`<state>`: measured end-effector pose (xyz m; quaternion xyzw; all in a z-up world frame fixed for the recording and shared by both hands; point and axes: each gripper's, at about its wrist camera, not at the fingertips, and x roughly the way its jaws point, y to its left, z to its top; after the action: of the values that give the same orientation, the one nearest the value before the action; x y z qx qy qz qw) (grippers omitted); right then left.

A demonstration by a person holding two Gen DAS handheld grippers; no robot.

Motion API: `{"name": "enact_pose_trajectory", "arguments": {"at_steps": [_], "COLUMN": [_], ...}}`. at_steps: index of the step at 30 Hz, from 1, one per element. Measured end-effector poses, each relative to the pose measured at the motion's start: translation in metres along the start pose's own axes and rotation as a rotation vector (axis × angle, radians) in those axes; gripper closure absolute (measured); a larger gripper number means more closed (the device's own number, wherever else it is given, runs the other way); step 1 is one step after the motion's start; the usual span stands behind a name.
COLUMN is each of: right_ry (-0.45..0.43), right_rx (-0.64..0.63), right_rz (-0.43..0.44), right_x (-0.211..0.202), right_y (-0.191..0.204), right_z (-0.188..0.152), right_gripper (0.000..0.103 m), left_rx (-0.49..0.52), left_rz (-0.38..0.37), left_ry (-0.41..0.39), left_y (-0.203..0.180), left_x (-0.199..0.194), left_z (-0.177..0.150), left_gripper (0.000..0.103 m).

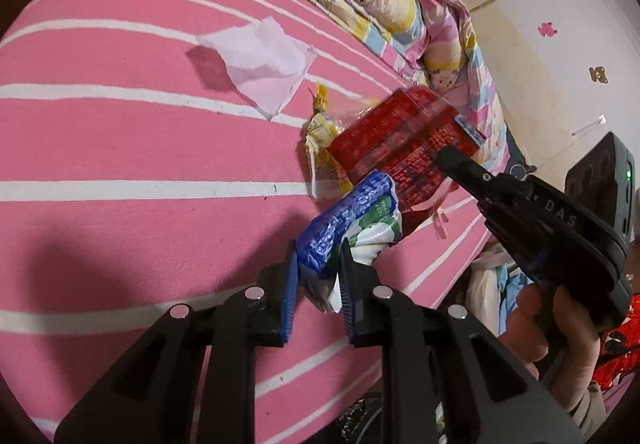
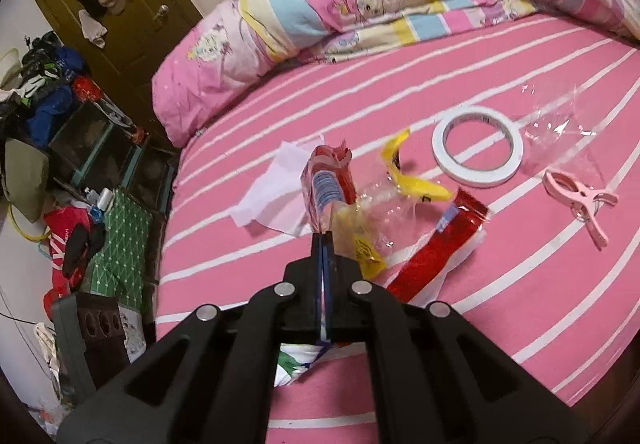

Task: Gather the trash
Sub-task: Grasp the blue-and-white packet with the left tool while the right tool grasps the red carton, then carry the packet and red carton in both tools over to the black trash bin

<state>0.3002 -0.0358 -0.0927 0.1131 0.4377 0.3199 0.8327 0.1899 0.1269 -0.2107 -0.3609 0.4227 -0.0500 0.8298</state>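
The left claw [image 1: 316, 264] squeezes a blue and white wrapper [image 1: 352, 220] over the pink striped bed [image 1: 120, 164]. The right claw [image 2: 322, 240] is shut tight on a red bag [image 2: 330, 180]. A white tissue [image 1: 260, 64] lies nearby.

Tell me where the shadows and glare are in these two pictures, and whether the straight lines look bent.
Left wrist view: a dark shadow lies on the sheet lower left, another beside the tissue; glare streaks the red bag. Right wrist view: the clear wrap glints, light is even. In both, the fisheye bows the sheet's white stripes and darkens the corners.
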Motion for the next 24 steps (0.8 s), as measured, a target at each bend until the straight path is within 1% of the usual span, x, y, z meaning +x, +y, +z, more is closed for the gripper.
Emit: {"name": "enact_pose_trajectory", "arguments": {"at_steps": [4,8,14,20,24], "right_ry": [-0.024,-0.052,-0.109,-0.154,-0.171], "right_rx": [0.000,-0.007,-0.009,-0.016,-0.004], "right_rz": [0.017,0.013,0.009,-0.006,-0.023], "right_x": [-0.020,-0.046,-0.100,-0.147,-0.176], "right_y": [0.005,0.007,0.010,0.007,-0.004], "right_z": [-0.002,-0.010,-0.019,-0.036,-0.053], "right_gripper": [0.102,0.102,0.102,0.102,0.102], "left_rx": [0.008,0.013,0.037,0.094,0.131], "left_rz": [0.010,0.009,-0.004,-0.023,-0.032], "left_ry": [-0.024,-0.038,-0.048,-0.046,-0.035], "left_y": [-0.008,-0.019,-0.044,-0.078,-0.098], "left_x": [-0.018,-0.033,-0.054,-0.069,-0.074], "left_z": [-0.003,-0.009,-0.023,-0.046,-0.064], "left_gripper": [0.085,0.085,0.085,0.085,0.085]}}
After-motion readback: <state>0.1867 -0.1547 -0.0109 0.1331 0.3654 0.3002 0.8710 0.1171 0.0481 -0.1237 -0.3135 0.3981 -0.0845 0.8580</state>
